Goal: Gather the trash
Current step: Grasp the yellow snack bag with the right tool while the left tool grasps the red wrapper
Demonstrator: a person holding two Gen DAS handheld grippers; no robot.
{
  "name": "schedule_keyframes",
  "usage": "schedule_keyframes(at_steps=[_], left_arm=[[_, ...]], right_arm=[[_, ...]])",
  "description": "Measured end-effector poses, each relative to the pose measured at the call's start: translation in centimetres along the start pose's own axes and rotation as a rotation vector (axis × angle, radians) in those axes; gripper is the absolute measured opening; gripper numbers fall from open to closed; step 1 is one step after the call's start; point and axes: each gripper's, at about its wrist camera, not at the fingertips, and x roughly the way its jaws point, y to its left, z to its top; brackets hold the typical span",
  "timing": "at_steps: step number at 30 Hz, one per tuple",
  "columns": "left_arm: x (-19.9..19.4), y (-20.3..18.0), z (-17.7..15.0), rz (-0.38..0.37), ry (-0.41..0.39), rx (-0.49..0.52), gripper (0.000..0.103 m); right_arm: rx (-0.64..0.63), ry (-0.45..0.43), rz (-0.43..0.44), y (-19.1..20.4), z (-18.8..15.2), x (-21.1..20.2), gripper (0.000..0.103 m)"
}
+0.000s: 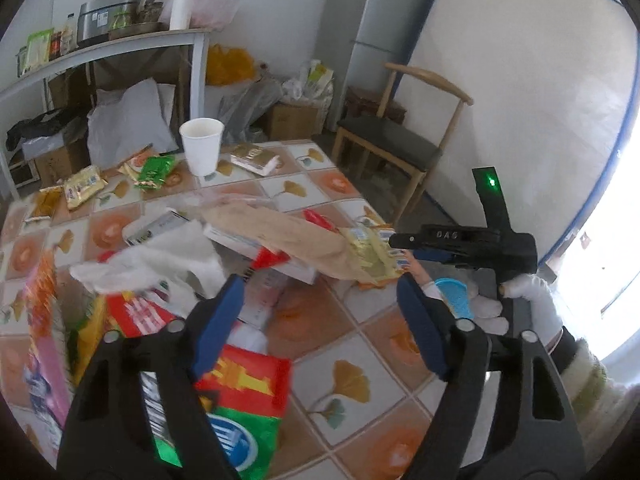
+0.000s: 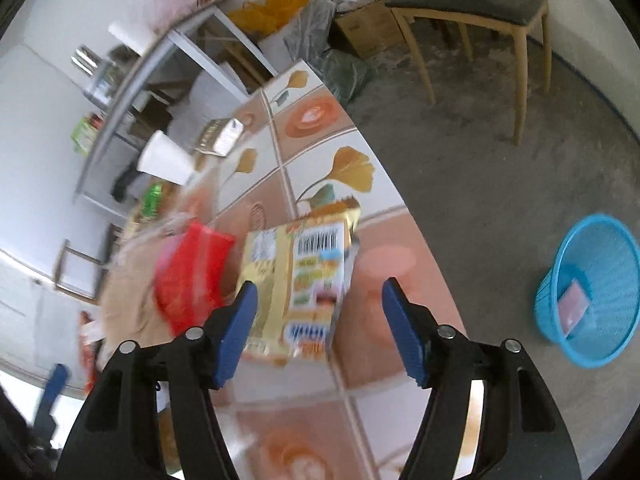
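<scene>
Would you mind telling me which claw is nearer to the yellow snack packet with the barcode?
The right claw: the yellow snack packet lies just ahead between its open fingers. The left claw hovers farther back, over the red and green wrappers.

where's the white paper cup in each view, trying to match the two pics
Left wrist view: the white paper cup stands upright at the far side of the table, upper left of centre, beside a gold packet.
Right wrist view: the cup appears tilted by the camera's roll, at mid-left, blurred.
Shared landmark: the wooden chair with a dark seat, beyond the table.
</scene>
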Motion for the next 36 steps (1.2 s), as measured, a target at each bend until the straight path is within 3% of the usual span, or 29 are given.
schedule_keyframes(at_steps=[4,6,11,14,15,19,23,32,36], left_arm=[[-0.3,0.8,2.7,0.051,0.022,0.048,0.072],[0.1,0.9,4.7,0.05,0.076,0.073,0.071],[4.1,0.9,10.2,-0.072,0.277,0.076,0.071],[9.1,0.2,12.3,-0.059,0.382,0.115,0.071],[10.3,0.1,12.5,-0.056,0.402,0.119,0.07],[16.2,-0.2,12.5,-0.064,0.525,0.087,0.066],[19.8,-0.5,12.2,-0.049,0.596,0.048,0.061],[23.6,-2.1,9.9,0.061,0.715,0.146,0.048],[24.1,-1.9,9.3,0.054,0.733,0.132,0.037]], right_arm=[[-0.064,0.01,-0.055,1.2,0.7,1.6,0.054],[-0.083,0.019,-0.077,1.5,0.7,2.2,0.052],[-0.159,0.004,-0.128,2.6,0.6,2.4,0.046],[-0.195,-0.002,-0.172,2.8,0.4,2.5,0.032],[-0.204,-0.004,-0.186,2.8,0.3,2.5,0.023],[-0.241,-0.025,-0.232,2.9,0.0,2.4,0.007],[-0.243,-0.026,-0.232,2.3,-0.2,2.1,0.004],[-0.224,-0.028,-0.213,1.3,-1.1,1.2,0.004],[-0.181,-0.022,-0.135,0.6,-1.4,0.5,0.004]])
